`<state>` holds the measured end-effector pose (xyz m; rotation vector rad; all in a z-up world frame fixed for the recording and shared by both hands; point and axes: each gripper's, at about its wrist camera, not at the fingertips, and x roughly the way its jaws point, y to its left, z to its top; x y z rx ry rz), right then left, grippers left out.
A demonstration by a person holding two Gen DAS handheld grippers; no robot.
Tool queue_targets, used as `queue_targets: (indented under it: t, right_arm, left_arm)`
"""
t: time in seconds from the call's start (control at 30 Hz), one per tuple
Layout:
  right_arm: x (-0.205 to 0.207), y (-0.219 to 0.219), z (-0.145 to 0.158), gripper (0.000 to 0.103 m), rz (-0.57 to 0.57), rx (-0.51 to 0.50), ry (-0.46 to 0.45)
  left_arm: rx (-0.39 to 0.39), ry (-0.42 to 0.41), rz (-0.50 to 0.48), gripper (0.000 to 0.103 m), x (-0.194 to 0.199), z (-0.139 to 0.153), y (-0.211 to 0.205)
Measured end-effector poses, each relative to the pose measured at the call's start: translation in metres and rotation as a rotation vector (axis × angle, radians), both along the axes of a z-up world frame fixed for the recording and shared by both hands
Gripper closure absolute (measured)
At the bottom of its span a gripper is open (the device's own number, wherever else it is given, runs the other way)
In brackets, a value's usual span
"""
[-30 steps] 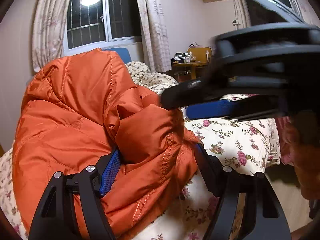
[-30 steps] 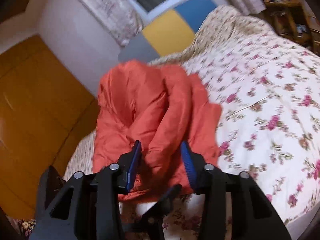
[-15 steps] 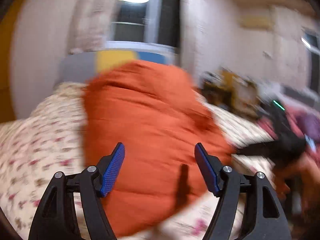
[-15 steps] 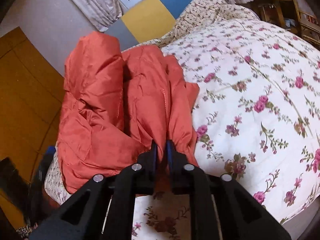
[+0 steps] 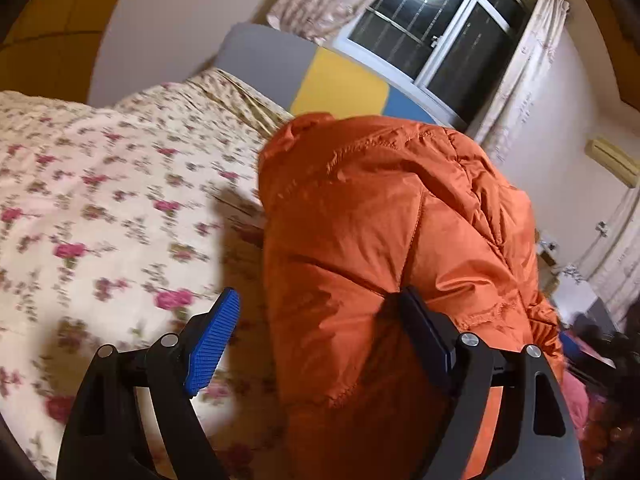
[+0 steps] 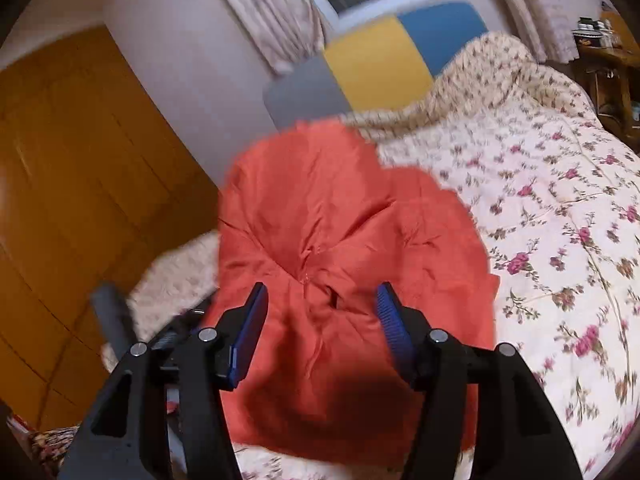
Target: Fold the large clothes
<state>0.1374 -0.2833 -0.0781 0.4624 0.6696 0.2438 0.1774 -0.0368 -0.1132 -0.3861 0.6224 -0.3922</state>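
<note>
1 orange jacket [image 5: 380, 240], 1 floral bedspread [image 5: 100, 200], 2 grippers: left gripper [image 5: 320, 332], right gripper [image 6: 322, 316]

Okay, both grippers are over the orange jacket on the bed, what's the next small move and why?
Probably lower the right gripper and close it on the near edge of the orange jacket. Its jaws have just been opening and stand apart over the fabric, pressing nothing. The jacket lies bunched in a puffy heap on the floral bedspread, not flat, and the left gripper is open too.

jacket [image 6: 340, 232] on bed [image 6: 560, 200] | headboard [image 6: 380, 68] behind | window [image 5: 436, 36] above
</note>
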Motion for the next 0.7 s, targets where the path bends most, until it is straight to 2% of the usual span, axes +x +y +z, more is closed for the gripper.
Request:
queue_targets:
  t: [0.03, 0.07, 0.13, 0.27, 0.3, 0.43, 0.5, 0.63, 0.7]
  right_arm:
    - [0.008, 0.004, -0.002, 0.073, -0.002, -0.020, 0.018]
    - [0.015, 0.007, -0.002, 0.084, 0.000, -0.044, 0.030]
    - [0.013, 0.011, 0.006, 0.090, 0.020, -0.044, 0.002]
    - [-0.008, 0.003, 0.015, 0.090, -0.007, -0.054, -0.050]
    - [-0.014, -0.003, 0.014, 0.090, -0.032, -0.058, -0.051]
    - [-0.018, -0.026, -0.007, 0.091, -0.113, -0.056, -0.009]
    - [-0.015, -0.039, -0.023, 0.090, -0.144, -0.041, 0.005]
    - [-0.009, -0.045, -0.045, 0.087, -0.186, -0.088, 0.010]
    - [-0.007, -0.046, -0.054, 0.087, -0.200, -0.111, 0.008]
  left_arm:
    - [-0.005, 0.005, -0.005, 0.022, 0.001, -0.001, -0.003]
    - [-0.007, 0.008, -0.007, 0.022, 0.004, -0.003, -0.005]
    - [-0.005, 0.009, -0.015, 0.022, 0.005, -0.001, -0.009]
    - [0.018, -0.012, -0.091, 0.022, 0.008, 0.007, -0.024]
    - [0.056, -0.029, -0.109, 0.022, 0.006, 0.011, -0.036]
    - [0.124, -0.054, -0.151, 0.021, 0.004, 0.020, -0.065]
    - [0.197, -0.062, -0.166, 0.018, 0.004, 0.023, -0.084]
    - [0.326, -0.047, -0.197, 0.005, 0.008, 0.023, -0.116]
    - [0.406, -0.040, -0.199, 0.003, 0.011, 0.017, -0.131]
